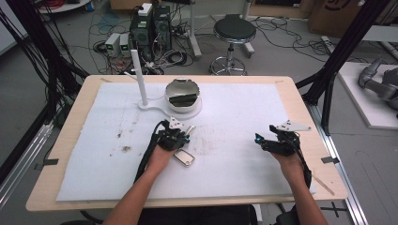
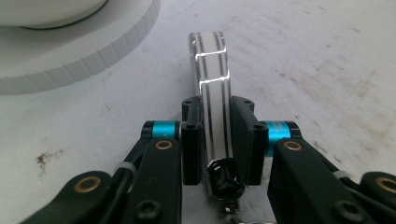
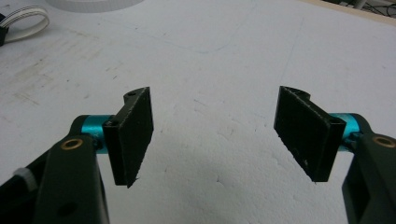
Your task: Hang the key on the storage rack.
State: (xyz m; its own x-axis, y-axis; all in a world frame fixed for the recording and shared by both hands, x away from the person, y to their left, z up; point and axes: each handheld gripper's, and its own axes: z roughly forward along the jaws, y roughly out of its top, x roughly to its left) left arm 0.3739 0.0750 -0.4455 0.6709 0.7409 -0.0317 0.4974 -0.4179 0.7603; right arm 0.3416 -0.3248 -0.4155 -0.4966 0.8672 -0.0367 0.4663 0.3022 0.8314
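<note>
The left gripper (image 2: pixel 215 140) has its 2 jaws pressed in on a clear glass-like slab (image 2: pixel 214 88), a thin flat piece with dark lines running along its edge, standing on edge between the pads and reaching out past the fingertips. A small dark clip sits at the slab's near end, low between the jaws. In the high view the left gripper (image 1: pixel 180 136) rests low over the white mat (image 1: pixel 234 164), and a silvery rectangular piece (image 1: pixel 184 157) lies just beside it, toward the person.

Ahead of the left gripper stands a round white base (image 1: pixel 184 107) carrying a bowl-like holder, with a white upright post (image 1: pixel 139 77) near it.

The right gripper (image 3: pixel 215 130) has its 2 jaws spread wide with nothing between them, bare mat beneath. In the high view the right gripper (image 1: pixel 263 140) hovers well apart from the left, with open mat between them and the table's right edge (image 1: pixel 324 154) near its outer side.
</note>
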